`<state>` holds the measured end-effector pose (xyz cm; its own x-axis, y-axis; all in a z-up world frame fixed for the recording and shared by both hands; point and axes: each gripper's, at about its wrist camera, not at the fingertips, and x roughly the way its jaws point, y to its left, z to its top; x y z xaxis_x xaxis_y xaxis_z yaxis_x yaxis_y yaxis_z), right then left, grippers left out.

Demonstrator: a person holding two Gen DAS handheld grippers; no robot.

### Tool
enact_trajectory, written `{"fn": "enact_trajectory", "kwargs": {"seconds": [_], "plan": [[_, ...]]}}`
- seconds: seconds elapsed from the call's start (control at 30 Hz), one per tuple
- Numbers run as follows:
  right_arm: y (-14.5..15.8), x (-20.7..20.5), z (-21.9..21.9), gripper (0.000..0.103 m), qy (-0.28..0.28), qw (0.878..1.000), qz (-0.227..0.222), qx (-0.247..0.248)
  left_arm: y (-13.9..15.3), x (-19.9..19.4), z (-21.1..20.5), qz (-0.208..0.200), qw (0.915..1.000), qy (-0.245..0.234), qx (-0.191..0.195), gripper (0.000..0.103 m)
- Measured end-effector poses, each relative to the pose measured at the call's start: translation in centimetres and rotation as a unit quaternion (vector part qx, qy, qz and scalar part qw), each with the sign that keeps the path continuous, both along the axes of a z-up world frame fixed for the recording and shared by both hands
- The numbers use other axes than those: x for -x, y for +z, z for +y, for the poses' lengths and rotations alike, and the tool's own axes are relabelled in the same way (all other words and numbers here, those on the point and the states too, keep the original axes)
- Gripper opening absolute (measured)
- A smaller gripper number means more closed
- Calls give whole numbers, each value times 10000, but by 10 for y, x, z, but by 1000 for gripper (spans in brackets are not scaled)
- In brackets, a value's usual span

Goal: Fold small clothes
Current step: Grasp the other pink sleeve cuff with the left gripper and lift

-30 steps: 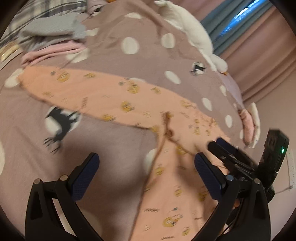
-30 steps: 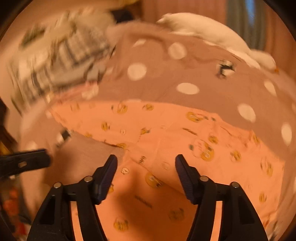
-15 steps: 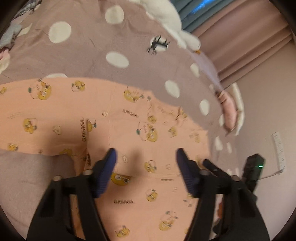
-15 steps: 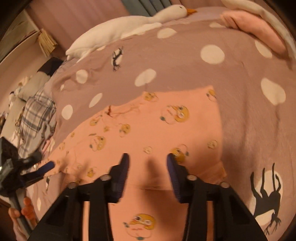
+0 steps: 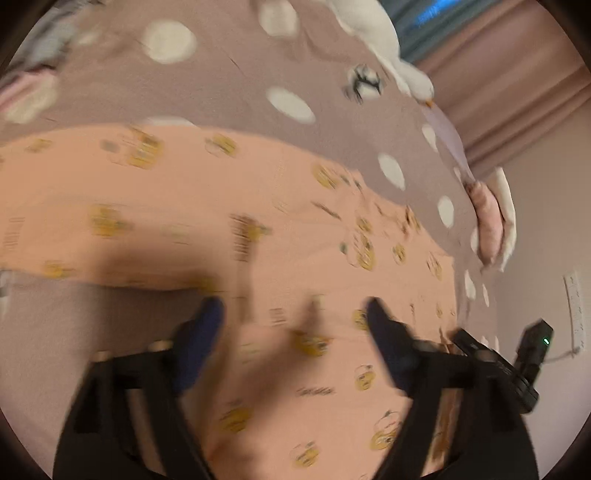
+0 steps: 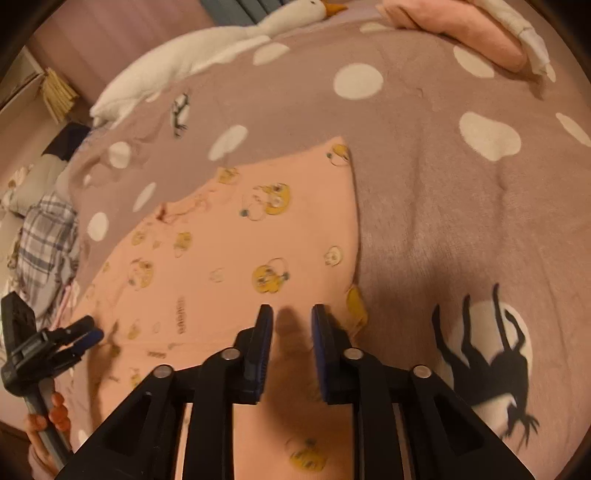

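A peach garment (image 5: 229,206) printed with yellow cartoon faces lies spread flat on the mauve spotted blanket (image 5: 229,85). My left gripper (image 5: 295,317) hangs low over the garment's middle, blurred by motion. Its jaws are opening and hold nothing. Over the garment (image 6: 229,258), near its right edge, my right gripper (image 6: 291,321) has its jaws narrowed to a small gap with no cloth pinched in it. The left gripper (image 6: 86,330) also shows at the left of the right wrist view, held by a hand (image 6: 51,417). The right gripper's body (image 5: 532,350) shows at the right of the left wrist view.
A white goose plush (image 6: 207,55) lies along the far side of the bed. A pink folded cloth (image 6: 458,29) sits at the bed's far corner. Plaid and grey clothes (image 6: 48,243) are heaped at the left. Curtains (image 5: 509,74) and a wall socket (image 5: 574,310) stand beyond the bed.
Both grippers came down closer to the garment. The right one rolled and swung to its right edge, jaws narrowing. The left jaws narrowed, then spread again.
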<state>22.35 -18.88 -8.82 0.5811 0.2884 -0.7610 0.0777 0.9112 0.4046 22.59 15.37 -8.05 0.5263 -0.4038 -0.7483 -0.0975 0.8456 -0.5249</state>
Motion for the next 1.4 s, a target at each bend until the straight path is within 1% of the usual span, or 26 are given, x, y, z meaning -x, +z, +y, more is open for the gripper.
{"fn": "enact_trajectory", "kwargs": {"seconds": [0.03, 0.1, 0.2, 0.3, 0.33, 0.37, 0.43, 0.5, 0.57, 0.63, 0.8, 0.9, 0.97, 1.0, 1.03, 1.07, 1.1, 1.13, 1.2, 1.27, 1.33, 1.4], "plan": [[3, 5, -2, 48, 0, 10000, -65, -69, 5, 11, 15, -85, 9998, 155, 66, 87], [10, 17, -3, 57, -52, 9996, -203, -194, 6, 26, 41, -111, 9988, 410, 250, 87], [14, 35, 0, 57, 20, 9988, -326, -364, 4, 47, 93, -87, 9941, 1023, 349, 87], [15, 52, 9, 57, 136, 9986, -375, -333, -4, 67, 145, -26, 9844, 1682, 511, 87], [15, 54, 10, 57, 154, 9986, -383, -333, -8, 75, 166, -7, 9788, 1948, 631, 87], [15, 59, 13, 57, 189, 9985, -385, -330, -9, 80, 177, -8, 9757, 2080, 683, 87], [16, 65, 17, 57, 213, 9983, -396, -361, -14, 92, 209, 10, 9650, 2510, 753, 87], [14, 71, 20, 58, 201, 9980, -394, -441, -20, 99, 234, 12, 9553, 2822, 881, 87], [13, 77, 25, 58, 134, 9981, -392, -458, -26, 100, 251, -8, 9476, 3009, 1077, 87], [10, 79, 29, 58, 137, 9981, -355, -478, -29, 98, 261, -77, 9427, 3101, 1230, 87], [11, 80, 36, 58, 136, 9985, -305, -427, -29, 81, 279, -140, 9361, 3235, 1372, 86], [14, 81, 37, 58, 118, 9988, -323, -360, -28, 71, 289, -171, 9319, 3353, 1373, 85], [15, 82, 37, 58, 103, 9990, -329, -288, -26, 66, 294, -173, 9307, 3425, 1271, 77], [15, 82, 37, 58, 103, 9990, -330, -283, -26, 63, 295, -129, 9312, 3445, 1182, 68], [15, 82, 38, 58, 101, 9990, -330, -288, -27, 61, 296, -78, 9310, 3477, 1108, 55], [15, 82, 37, 58, 95, 9990, -329, -287, -28, 59, 298, -19, 9306, 3505, 1050, 46], [14, 81, 37, 58, 88, 9990, -322, -297, -29, 57, 299, 95, 9299, 3547, 969, 29], [14, 82, 38, 58, 87, 9990, -312, -307, -31, 56, 301, 186, 9291, 3577, 926, 19], [13, 81, 39, 58, 95, 9990, -303, -314, -29, 57, 301, 337, 9287, 3608, 791, 11], [13, 82, 40, 58, 108, 9989, -308, -324, -24, 64, 303, 361, 9308, 3576, 668, 10], [12, 83, 41, 57, 127, 9989, -317, -323, -7, 66, 294, 148, 9371, 3448, 517, 8], [11, 84, 42, 58, 133, 9989, -316, -324, 14, 64, 277, -127, 9471, 3176, 442, 7]]}}
